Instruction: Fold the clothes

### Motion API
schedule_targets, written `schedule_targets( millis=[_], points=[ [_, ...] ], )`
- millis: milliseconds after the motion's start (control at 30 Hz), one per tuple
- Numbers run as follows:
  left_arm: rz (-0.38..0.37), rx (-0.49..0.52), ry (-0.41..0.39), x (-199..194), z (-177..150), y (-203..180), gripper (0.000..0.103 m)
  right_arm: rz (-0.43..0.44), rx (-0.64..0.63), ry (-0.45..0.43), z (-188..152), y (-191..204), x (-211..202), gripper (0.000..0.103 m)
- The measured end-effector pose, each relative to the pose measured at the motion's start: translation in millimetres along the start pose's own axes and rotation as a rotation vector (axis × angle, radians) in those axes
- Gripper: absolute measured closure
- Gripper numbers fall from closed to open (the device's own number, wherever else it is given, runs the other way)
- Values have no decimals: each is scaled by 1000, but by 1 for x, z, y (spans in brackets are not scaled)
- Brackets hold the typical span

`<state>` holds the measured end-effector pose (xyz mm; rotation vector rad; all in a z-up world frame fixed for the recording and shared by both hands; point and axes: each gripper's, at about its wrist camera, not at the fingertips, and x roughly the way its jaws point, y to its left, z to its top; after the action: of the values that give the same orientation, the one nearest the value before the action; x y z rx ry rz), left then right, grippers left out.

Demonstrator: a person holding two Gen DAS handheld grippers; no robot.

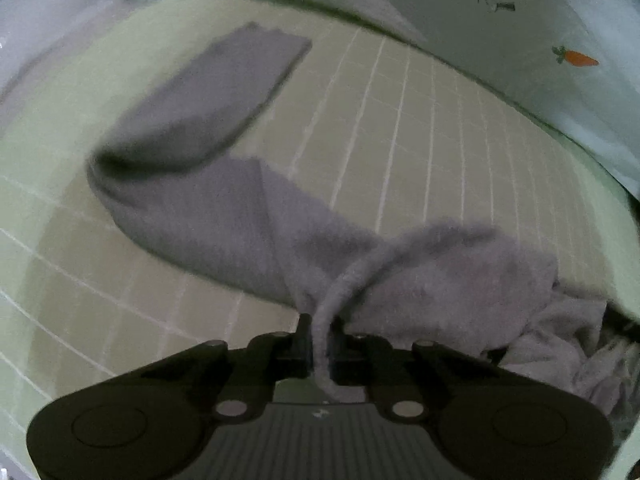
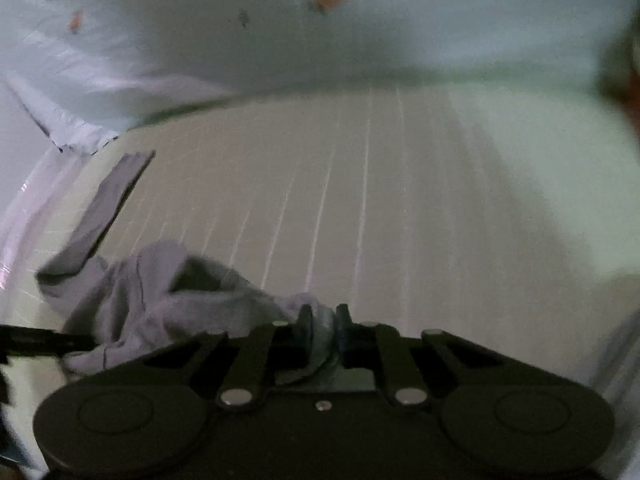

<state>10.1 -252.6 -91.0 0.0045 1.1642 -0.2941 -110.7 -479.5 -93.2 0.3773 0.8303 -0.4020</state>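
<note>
A grey garment (image 1: 208, 208), trouser-like with a long leg (image 1: 224, 92) stretched away to the upper left, lies partly lifted over a pale green checked bedsheet (image 1: 420, 140). My left gripper (image 1: 320, 320) is shut on a bunched edge of it, and crumpled cloth trails off to the right. In the right wrist view the same grey garment (image 2: 136, 292) hangs bunched at the lower left, and my right gripper (image 2: 322, 314) is shut on another bunched edge. The left gripper's dark tip (image 2: 48, 342) shows at the left edge there. Both views are blurred.
A light blue quilt (image 1: 520, 32) with a carrot print (image 1: 578, 58) is piled along the far side of the bed and also fills the top of the right wrist view as the quilt (image 2: 280, 40). Checked sheet (image 2: 380, 200) stretches ahead of the right gripper.
</note>
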Motion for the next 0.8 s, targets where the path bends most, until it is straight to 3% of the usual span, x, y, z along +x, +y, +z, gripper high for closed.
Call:
schedule_targets(
  millis=[167, 333, 467, 533, 600, 667, 700, 733, 767, 800],
  points=[
    [-90, 115, -226, -40, 57, -41, 94, -72, -46, -222, 51, -6, -25, 93],
    [-109, 217, -476, -65, 134, -95, 95, -153, -71, -455, 114, -16, -44, 93],
    [-92, 218, -488, -26, 170, -126, 94, -210, -55, -589, 158, -27, -45, 93],
    [-82, 216, -485, -4, 186, -141, 87, -240, -53, -592, 170, -35, -28, 92],
    [-72, 214, -483, 18, 203, -157, 61, -286, -63, -528, 179, -45, 10, 89],
    [-78, 175, -399, 42, 203, -155, 50, -358, -59, -394, 183, -54, 49, 62],
    [-97, 149, -377, 48, 195, -149, 42, -379, -56, -339, 182, -58, 62, 62],
    [-111, 127, -364, 51, 184, -140, 37, -373, -52, -325, 174, -62, 63, 53],
    [-107, 111, -348, 52, 171, -130, 28, -366, -43, -321, 161, -66, 59, 29],
    [-95, 97, -330, 52, 158, -119, 27, -365, -33, -308, 147, -68, 53, 20]
  ],
)
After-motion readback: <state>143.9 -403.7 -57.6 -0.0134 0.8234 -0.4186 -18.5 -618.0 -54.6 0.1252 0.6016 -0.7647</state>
